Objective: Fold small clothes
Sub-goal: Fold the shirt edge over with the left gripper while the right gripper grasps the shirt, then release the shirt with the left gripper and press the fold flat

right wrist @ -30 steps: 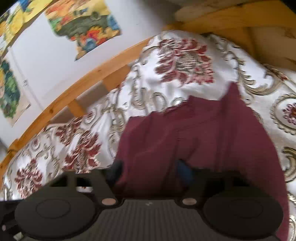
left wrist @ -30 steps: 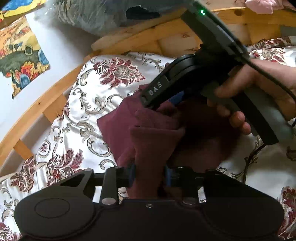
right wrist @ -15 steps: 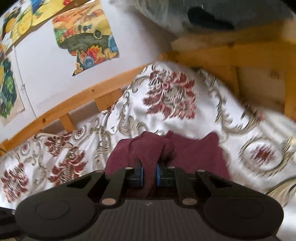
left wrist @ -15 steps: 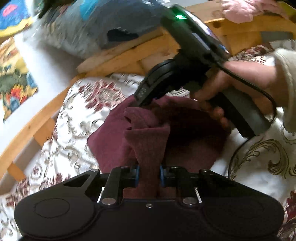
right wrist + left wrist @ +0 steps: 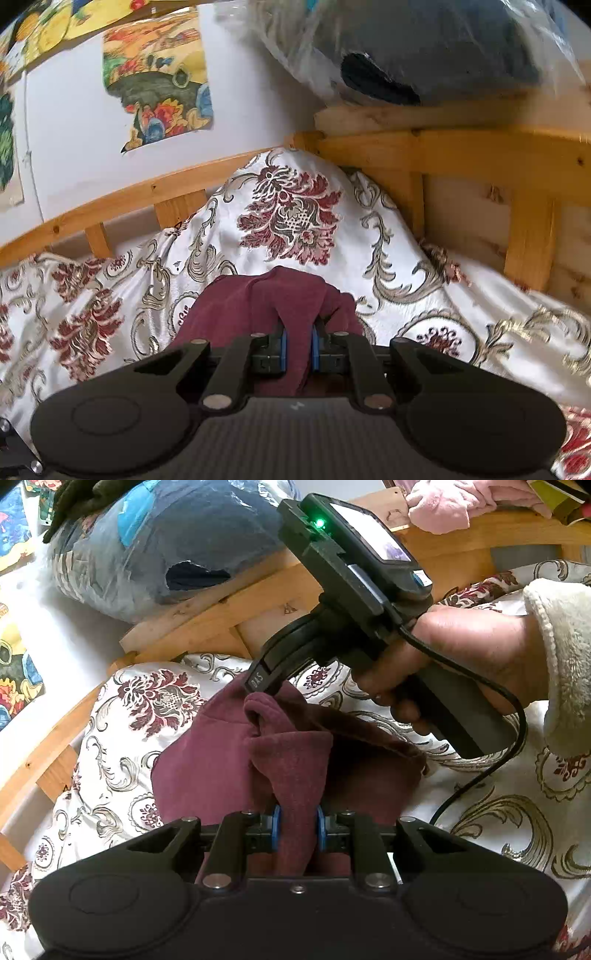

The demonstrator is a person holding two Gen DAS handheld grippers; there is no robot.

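Observation:
A small maroon garment (image 5: 207,760) lies bunched on the white floral bedspread (image 5: 147,698). My left gripper (image 5: 297,830) is shut on a gathered fold of it at the near edge. My right gripper (image 5: 298,349) is shut on another fold of the same maroon garment (image 5: 236,306) and lifts it off the bedspread (image 5: 288,221). In the left wrist view the right gripper's black body, held in a hand, hangs over the far side of the garment; its fingertips are hidden there behind its body and the cloth.
A wooden bed rail (image 5: 461,155) runs along the far and left sides. A plastic-wrapped dark bundle (image 5: 177,550) rests on the rail. A pink cloth (image 5: 443,506) lies at the far right. Posters (image 5: 159,81) hang on the white wall. A black cable (image 5: 480,771) trails over the bedspread.
Both grippers closed on folds of the maroon garment, which was between open fingers a second ago. Both then rose, pulling the cloth up and bunching it.

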